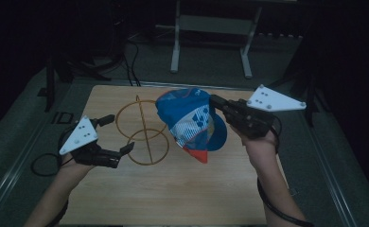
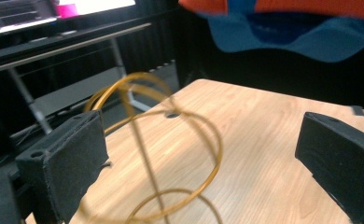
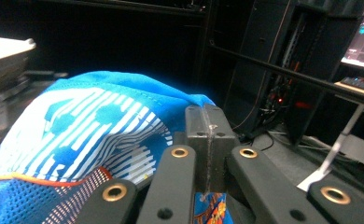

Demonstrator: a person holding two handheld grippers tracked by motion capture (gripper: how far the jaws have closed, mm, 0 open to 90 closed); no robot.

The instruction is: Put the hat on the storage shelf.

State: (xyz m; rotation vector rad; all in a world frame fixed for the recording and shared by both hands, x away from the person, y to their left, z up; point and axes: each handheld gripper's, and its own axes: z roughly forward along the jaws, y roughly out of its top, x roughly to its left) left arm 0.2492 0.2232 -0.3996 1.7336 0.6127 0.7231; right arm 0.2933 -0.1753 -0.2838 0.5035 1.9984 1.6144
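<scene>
Darkness rings my wooden counter (image 1: 182, 189), where my right gripper (image 1: 216, 100) pinches a blue cap (image 1: 189, 118) aloft, left gripper (image 1: 118, 135) fingers spread beside a wire stand (image 1: 142, 135).

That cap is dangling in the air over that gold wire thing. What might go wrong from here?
The right gripper pinches only an edge of the cap, jaws shut on thin fabric, so it might slip free and drop. The cap hangs close to the wire stand, which looks light, so a bump may tip it. The left gripper, jaws open beside the stand, could also knock it.
</scene>
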